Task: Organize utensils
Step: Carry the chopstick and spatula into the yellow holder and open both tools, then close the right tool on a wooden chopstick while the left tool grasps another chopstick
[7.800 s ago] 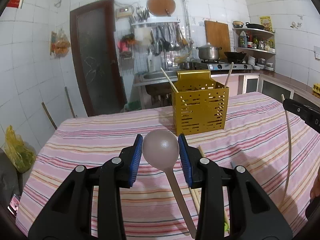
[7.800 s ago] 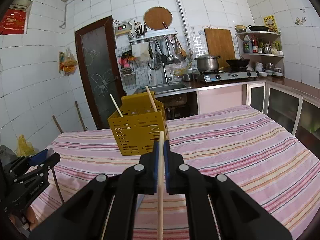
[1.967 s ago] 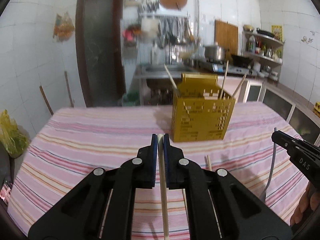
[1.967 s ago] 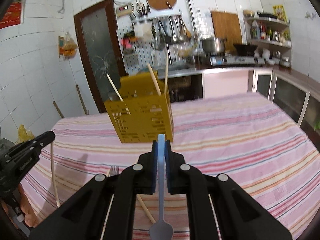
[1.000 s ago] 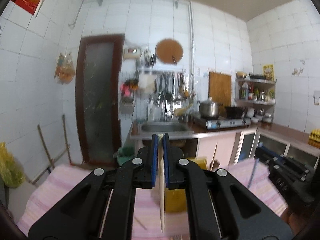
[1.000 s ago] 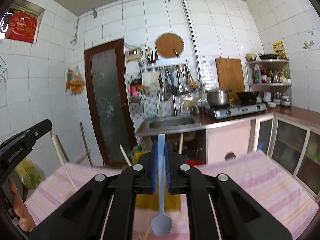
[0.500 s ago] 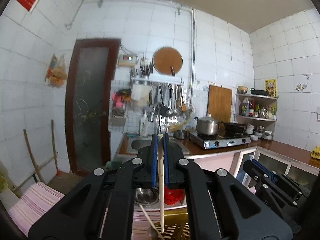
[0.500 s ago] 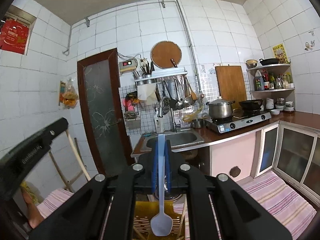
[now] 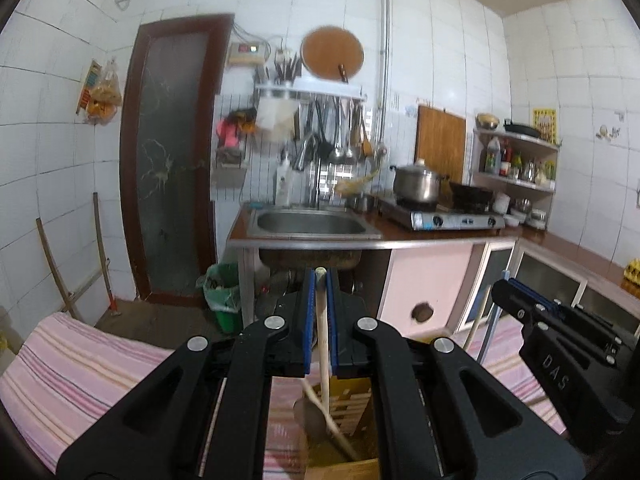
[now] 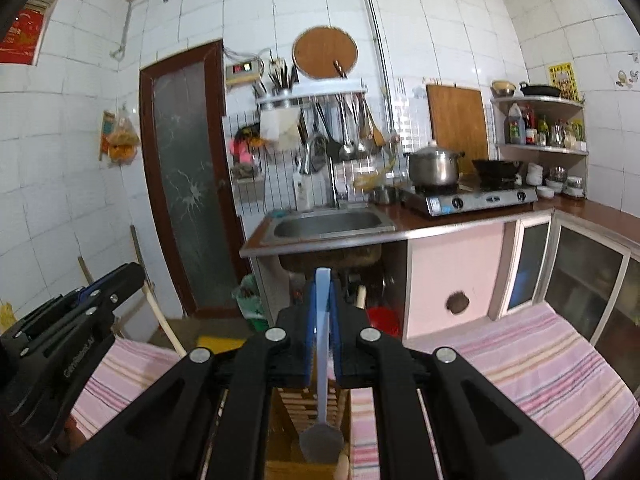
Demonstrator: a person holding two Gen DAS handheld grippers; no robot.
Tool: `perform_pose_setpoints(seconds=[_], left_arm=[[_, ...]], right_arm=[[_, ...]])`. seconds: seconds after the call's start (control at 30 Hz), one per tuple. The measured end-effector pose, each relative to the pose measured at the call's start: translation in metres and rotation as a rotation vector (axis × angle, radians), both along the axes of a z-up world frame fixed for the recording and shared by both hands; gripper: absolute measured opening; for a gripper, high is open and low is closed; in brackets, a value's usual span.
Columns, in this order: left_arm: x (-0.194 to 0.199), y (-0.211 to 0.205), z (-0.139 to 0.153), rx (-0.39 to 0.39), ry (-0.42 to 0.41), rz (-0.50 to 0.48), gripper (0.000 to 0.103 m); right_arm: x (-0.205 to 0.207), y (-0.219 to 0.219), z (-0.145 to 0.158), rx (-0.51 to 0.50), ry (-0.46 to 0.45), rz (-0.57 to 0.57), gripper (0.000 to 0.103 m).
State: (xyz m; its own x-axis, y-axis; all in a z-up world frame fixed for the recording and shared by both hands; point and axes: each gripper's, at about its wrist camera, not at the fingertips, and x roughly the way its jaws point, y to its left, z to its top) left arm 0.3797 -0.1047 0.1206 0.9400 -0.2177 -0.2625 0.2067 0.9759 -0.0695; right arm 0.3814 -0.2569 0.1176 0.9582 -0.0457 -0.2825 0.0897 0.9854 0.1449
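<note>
My left gripper is shut on a pale wooden chopstick, which hangs down into the yellow slotted holder right below. A pinkish spoon and another stick lean inside that holder. My right gripper is shut on the handle of a light blue spoon, whose bowl dangles over the holder. The right gripper shows at the right of the left wrist view. The left gripper shows at the left of the right wrist view, with its chopstick.
The table wears a pink striped cloth. Beyond it are a steel sink, a gas stove with a pot, a rack of hanging ladles, pink cabinets and a brown door.
Both grippers have come forward and lower, still holding the chopstick and the blue spoon. The yellow holder now lies right beneath them, and more of the table shows.
</note>
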Motion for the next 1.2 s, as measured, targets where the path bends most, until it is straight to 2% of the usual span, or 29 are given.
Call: perform_pose_setpoints(seconds=[0.1, 0.17, 0.2, 0.23, 0.27, 0.3, 0.33, 0.5, 0.63, 0.7, 0.93, 1.03, 1.2], left_arm=[[-0.004, 0.008, -0.002, 0.009, 0.033, 0.015, 0.007], [-0.010, 0.017, 0.004, -0.002, 0.053, 0.021, 0.025], [-0.016, 0.023, 0.007, -0.007, 0.058, 0.031, 0.046], [-0.025, 0.028, 0.011, -0.009, 0.057, 0.042, 0.062], [-0.032, 0.031, 0.014, -0.009, 0.054, 0.048, 0.067], [-0.043, 0.037, 0.018, -0.005, 0.054, 0.055, 0.073], [-0.049, 0.040, 0.021, 0.001, 0.061, 0.059, 0.080], [-0.087, 0.060, 0.013, 0.046, 0.140, 0.081, 0.094], [-0.114, 0.068, -0.013, 0.080, 0.205, 0.091, 0.098], [-0.124, 0.070, -0.032, 0.091, 0.257, 0.086, 0.098], [-0.142, 0.071, -0.110, 0.111, 0.441, 0.090, 0.098], [-0.143, 0.068, -0.140, 0.140, 0.514, 0.086, 0.098], [-0.145, 0.061, -0.166, 0.177, 0.569, 0.073, 0.098]], right_arm=[[-0.001, -0.003, -0.003, 0.002, 0.061, 0.008, 0.008], [-0.006, -0.006, 0.000, -0.005, 0.076, -0.004, 0.009], [-0.011, -0.008, 0.004, -0.005, 0.080, -0.010, 0.019], [-0.017, -0.011, 0.008, -0.006, 0.085, -0.019, 0.043], [-0.024, -0.013, 0.011, -0.011, 0.088, -0.030, 0.055], [-0.031, -0.014, 0.014, -0.021, 0.090, -0.039, 0.062], [-0.038, -0.015, 0.017, -0.031, 0.097, -0.042, 0.062], [-0.084, -0.020, 0.002, -0.015, 0.180, 0.003, 0.068], [-0.111, -0.013, -0.035, -0.030, 0.266, 0.051, 0.069], [-0.120, -0.005, -0.062, -0.055, 0.331, 0.084, 0.069], [-0.138, 0.016, -0.129, -0.111, 0.469, 0.176, 0.069], [-0.142, 0.023, -0.145, -0.115, 0.498, 0.199, 0.069], [-0.145, 0.033, -0.160, -0.101, 0.547, 0.227, 0.068]])
